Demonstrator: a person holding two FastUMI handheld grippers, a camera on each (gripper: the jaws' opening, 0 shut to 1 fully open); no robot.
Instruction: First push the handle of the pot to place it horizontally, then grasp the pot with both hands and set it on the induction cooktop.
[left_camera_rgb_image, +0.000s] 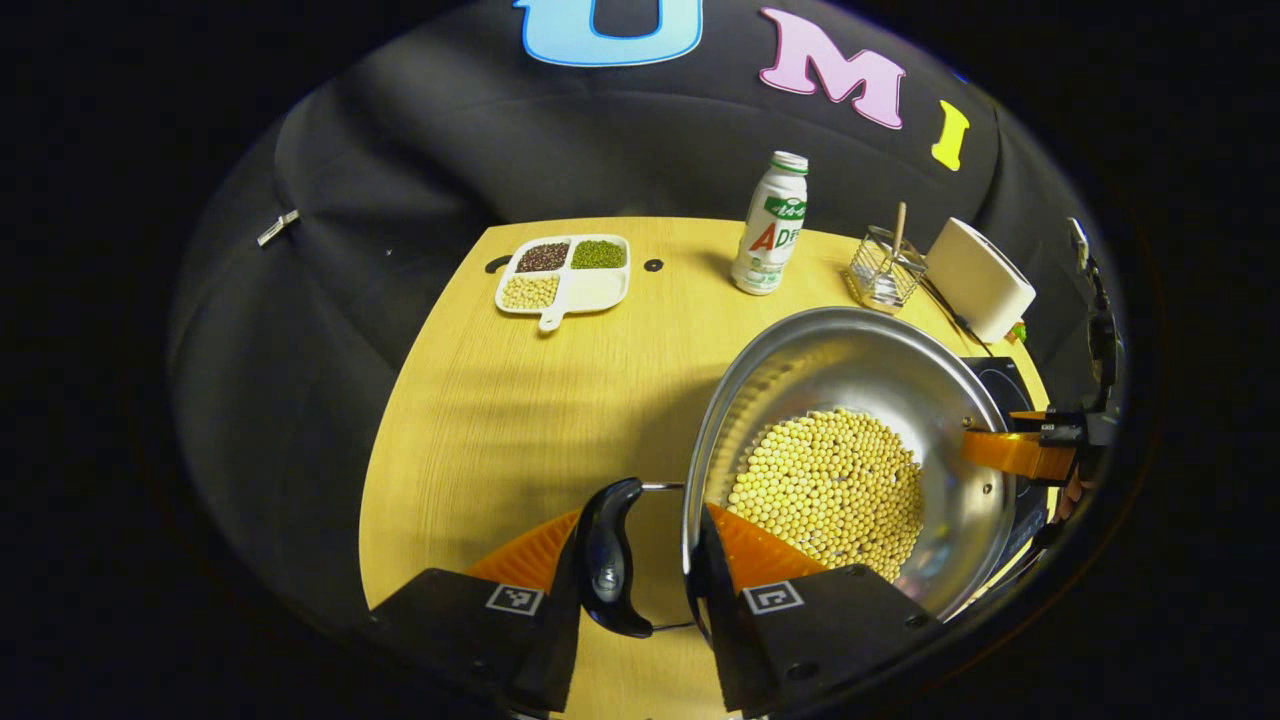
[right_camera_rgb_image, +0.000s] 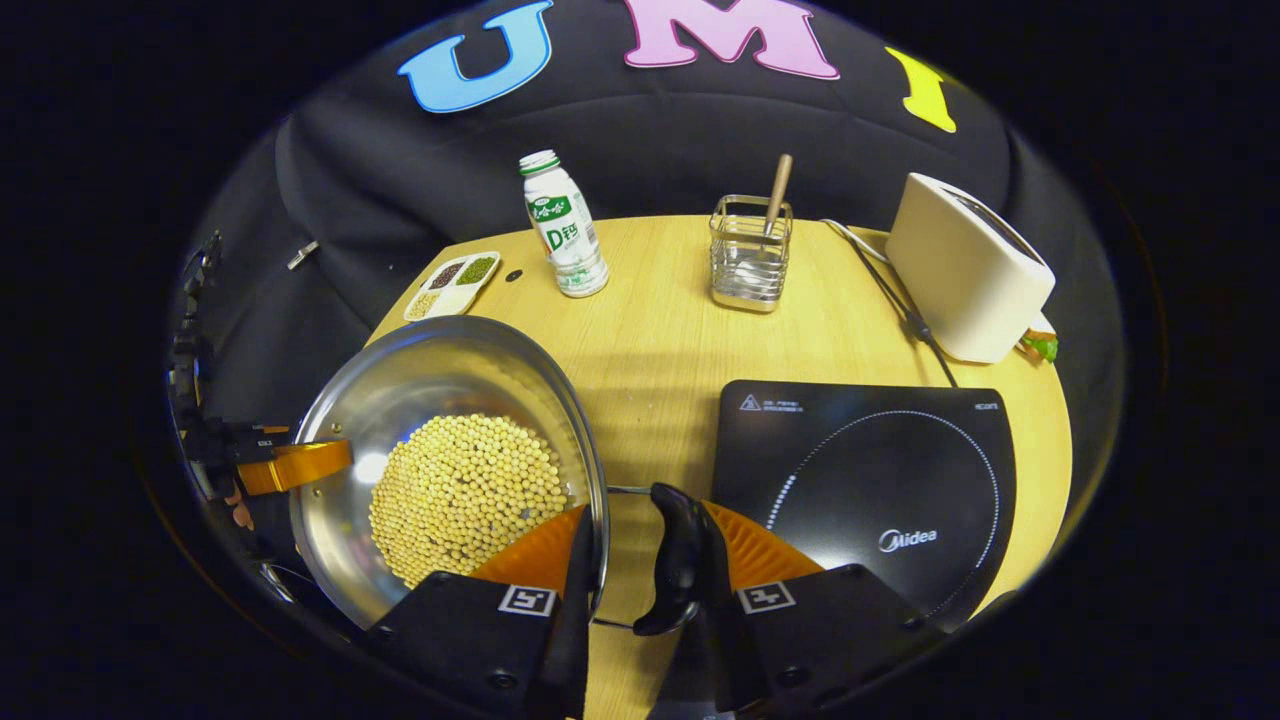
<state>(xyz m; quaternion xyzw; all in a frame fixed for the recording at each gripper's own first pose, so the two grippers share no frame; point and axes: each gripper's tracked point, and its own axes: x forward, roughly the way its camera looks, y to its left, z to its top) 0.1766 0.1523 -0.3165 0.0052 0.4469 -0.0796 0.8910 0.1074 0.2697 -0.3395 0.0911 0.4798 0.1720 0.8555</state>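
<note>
Both black curved side handles of the round steel pot (right_camera_rgb_image: 450, 470) of yellow beans are being spanned: the left gripper (left_camera_rgb_image: 645, 555) and right gripper (right_camera_rgb_image: 640, 560) stand apart around handle (left_camera_rgb_image: 607, 555) and rim, not visibly clamped. Grasping is judged under way; closing, then carrying rightward onto the black glass induction cooktop (right_camera_rgb_image: 870, 480) beside it on the wooden table (right_camera_rgb_image: 650, 340), is being called for.

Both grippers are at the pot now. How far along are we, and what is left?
Handles look levelled: the left gripper and right gripper each straddle a side handle of the pot of beans, so the two-handed grasp is in hand. Whether the fingers actually press is unclear. Left: carry the pot onto the induction cooktop, whose top is bare.
</note>
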